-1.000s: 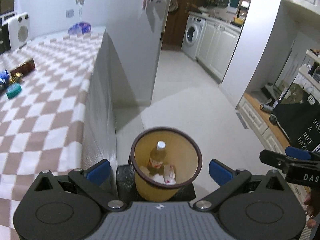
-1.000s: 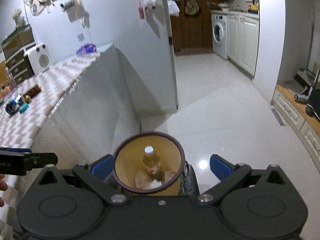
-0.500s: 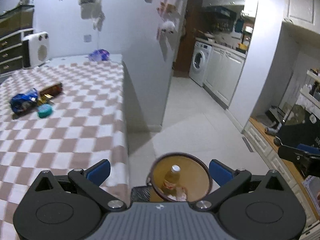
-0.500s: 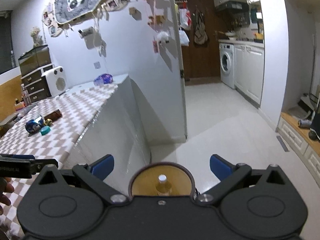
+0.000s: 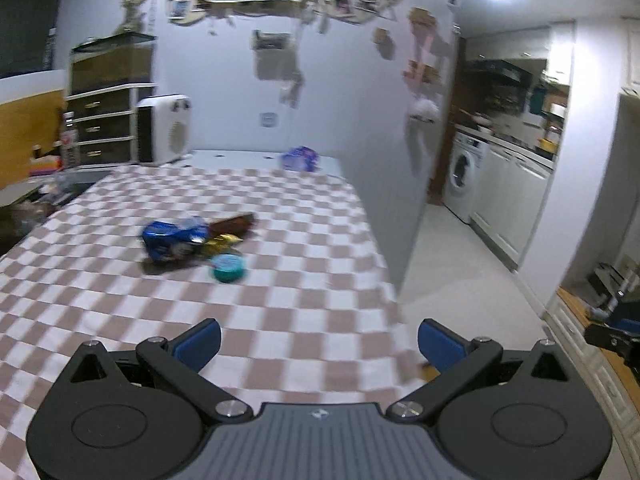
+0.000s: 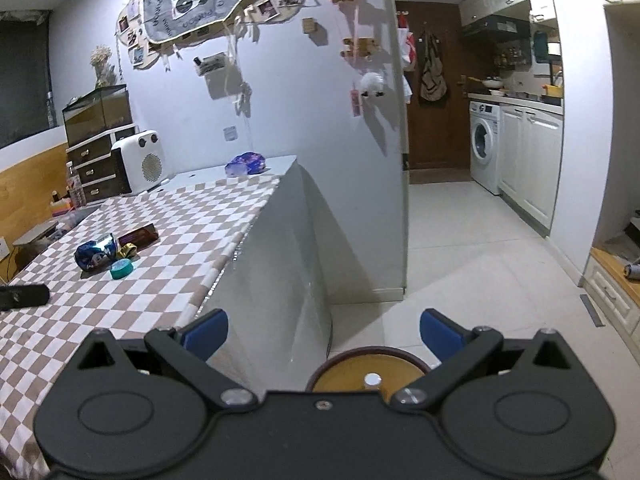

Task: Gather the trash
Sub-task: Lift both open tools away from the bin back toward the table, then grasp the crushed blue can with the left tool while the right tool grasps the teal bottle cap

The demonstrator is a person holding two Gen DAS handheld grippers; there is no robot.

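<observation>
A: Three or four pieces of trash lie bunched on the checkered tabletop (image 5: 280,280): a blue wrapper (image 5: 172,238), a gold wrapper (image 5: 222,243) touching it, a brown bar (image 5: 236,222) just behind, and a teal roll (image 5: 228,267) nearest the left tool (image 5: 318,340). All of it sits ahead of that tool and a little to its left.

B: A second ago both cameras looked down into the bin. What now?

A: Both have lifted. The left one faces the tabletop; in the right wrist view the bin (image 6: 368,372) shows only as a rim, below and between the right tool (image 6: 324,330) fingers, a bottle cap (image 6: 373,379) inside.

B: And the tools?

A: Both spread wide, nothing between the blue pads.

B: So one drop is done?

A: Likely. The bottle is in, and the pile looks like the next target, the teal roll being closest. The left view is blurred, so that tool seems to be in motion.
</observation>
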